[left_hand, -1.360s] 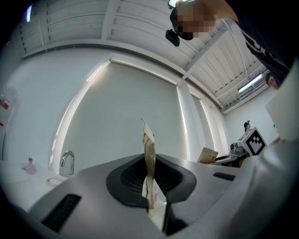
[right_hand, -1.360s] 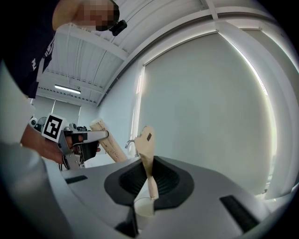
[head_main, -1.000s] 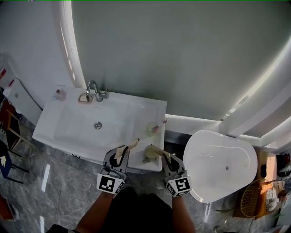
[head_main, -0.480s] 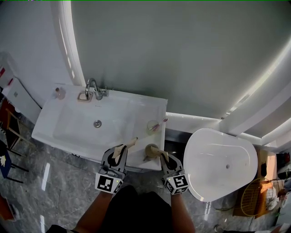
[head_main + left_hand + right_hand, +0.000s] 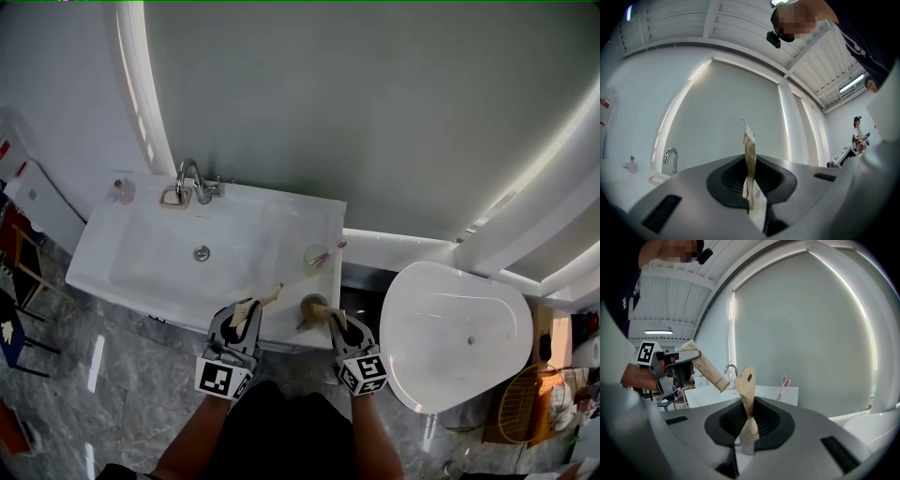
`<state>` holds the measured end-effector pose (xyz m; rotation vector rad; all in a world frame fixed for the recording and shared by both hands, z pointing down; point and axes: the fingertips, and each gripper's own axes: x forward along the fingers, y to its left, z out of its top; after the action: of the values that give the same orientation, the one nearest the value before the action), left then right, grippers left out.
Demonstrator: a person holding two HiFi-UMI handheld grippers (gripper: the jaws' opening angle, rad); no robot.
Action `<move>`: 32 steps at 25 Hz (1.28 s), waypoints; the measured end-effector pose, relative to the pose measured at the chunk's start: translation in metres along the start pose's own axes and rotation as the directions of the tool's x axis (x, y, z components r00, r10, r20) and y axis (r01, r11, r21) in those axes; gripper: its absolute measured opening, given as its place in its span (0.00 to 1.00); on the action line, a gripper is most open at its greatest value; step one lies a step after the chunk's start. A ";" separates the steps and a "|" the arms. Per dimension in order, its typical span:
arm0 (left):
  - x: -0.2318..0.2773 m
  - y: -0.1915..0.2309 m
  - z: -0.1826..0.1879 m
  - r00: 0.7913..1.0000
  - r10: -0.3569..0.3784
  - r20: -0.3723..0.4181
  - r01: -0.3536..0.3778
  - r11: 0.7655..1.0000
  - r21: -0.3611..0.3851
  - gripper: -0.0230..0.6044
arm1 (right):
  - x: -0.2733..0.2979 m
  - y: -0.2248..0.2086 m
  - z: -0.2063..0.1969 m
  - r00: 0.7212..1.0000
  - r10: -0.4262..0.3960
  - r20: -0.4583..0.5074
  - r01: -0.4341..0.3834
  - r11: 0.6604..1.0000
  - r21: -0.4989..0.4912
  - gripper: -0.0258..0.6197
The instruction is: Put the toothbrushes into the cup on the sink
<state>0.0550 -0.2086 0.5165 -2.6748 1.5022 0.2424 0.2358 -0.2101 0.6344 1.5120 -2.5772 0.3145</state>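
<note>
Left gripper [image 5: 248,314] is clamped on one tan wrapped toothbrush [image 5: 750,159], and right gripper [image 5: 330,319] on a second tan wrapped toothbrush [image 5: 746,390], both lower centre at the sink's [image 5: 150,253] front edge. Two cups sit at the sink's right: pale cup [image 5: 316,258] with a pink toothbrush [image 5: 330,253], and olive cup [image 5: 312,303] just below. One faucet [image 5: 192,183] is upper left.

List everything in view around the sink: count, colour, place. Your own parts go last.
rectangular ceramic sink: one, white, centre-left
metal faucet: one, chrome, sink's back edge
small bottle: one, pinkish, sink's back left corner
pale translucent cup: one, sink's right ledge
pink toothbrush: one, standing in that cup
round tan container: one, sink's front right corner
oval toilet: one, white, right of the sink
tan paper-wrapped toothbrush: two, one per gripper
left gripper: grey, fingers shut on a wrapped toothbrush, over the sink's front edge
right gripper: grey, fingers shut on the other, beside the tan container
</note>
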 end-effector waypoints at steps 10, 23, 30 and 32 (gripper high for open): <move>-0.001 -0.001 -0.002 1.000 0.001 0.003 -0.001 1.000 -0.001 0.11 | 0.007 -0.002 -0.006 1.000 -0.001 -0.019 0.001 1.000 -0.005 0.12; -0.003 0.000 -0.005 1.000 0.006 -0.002 -0.006 1.000 -0.002 0.11 | 0.018 -0.002 -0.023 0.997 0.011 -0.074 -0.013 1.000 -0.029 0.12; -0.004 0.001 -0.005 1.000 0.008 -0.004 -0.008 1.000 0.000 0.11 | 0.023 -0.003 -0.028 0.996 0.005 -0.091 -0.007 1.000 -0.019 0.12; -0.004 0.002 -0.006 1.000 0.008 -0.005 -0.008 1.000 -0.001 0.11 | 0.025 -0.004 -0.029 0.996 0.001 -0.091 -0.001 1.000 -0.007 0.12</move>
<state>0.0523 -0.2072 0.5230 -2.6725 1.5147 0.2377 0.2279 -0.2261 0.6682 1.4589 -2.5065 0.3650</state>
